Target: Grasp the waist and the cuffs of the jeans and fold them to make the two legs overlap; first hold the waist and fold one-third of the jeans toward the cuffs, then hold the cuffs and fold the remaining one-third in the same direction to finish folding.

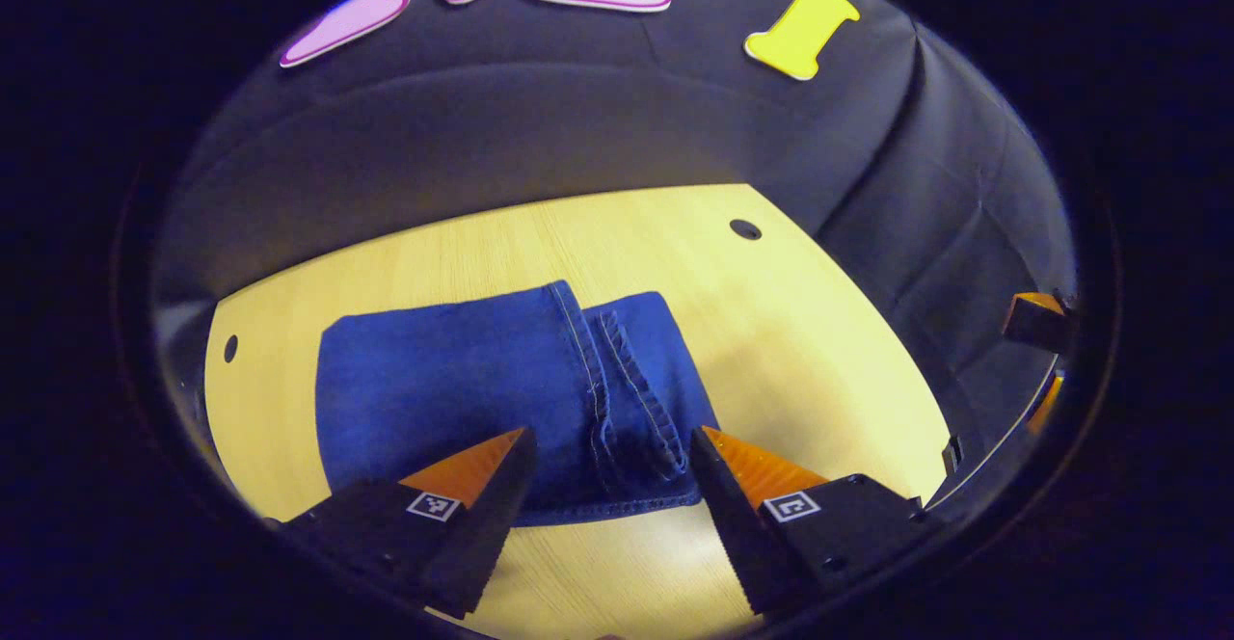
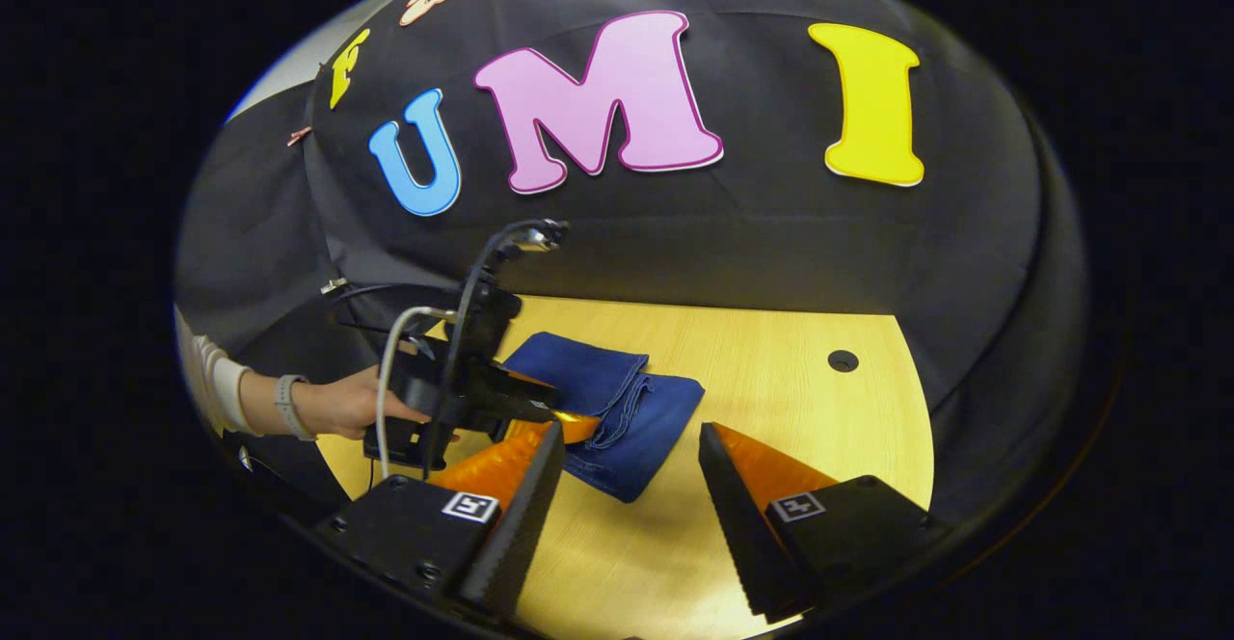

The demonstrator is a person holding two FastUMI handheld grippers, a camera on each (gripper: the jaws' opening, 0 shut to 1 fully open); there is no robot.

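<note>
Jeans (image 1: 501,399) lie folded into a compact blue bundle on the light wood table (image 1: 800,332), cuffs (image 1: 631,394) w/ stitched hems on top, towards the right end of the bundle in the left gripper view. Left gripper (image 1: 609,447) hangs over the near edge of the bundle, jaws spread wide, nothing between them; fingers straddle the cuff area but don't look to be touching the cloth. Right gripper (image 2: 627,462) is off to the side above bare table, jaws also wide apart, empty. In the right gripper view, a hand (image 2: 352,407) w/ a watch (image 2: 285,399) and pale sleeve (image 2: 220,391) holds the left gripper right at the bundle's edge. Two round holes (image 1: 744,229) in the tabletop, one far right, one far left.
</note>
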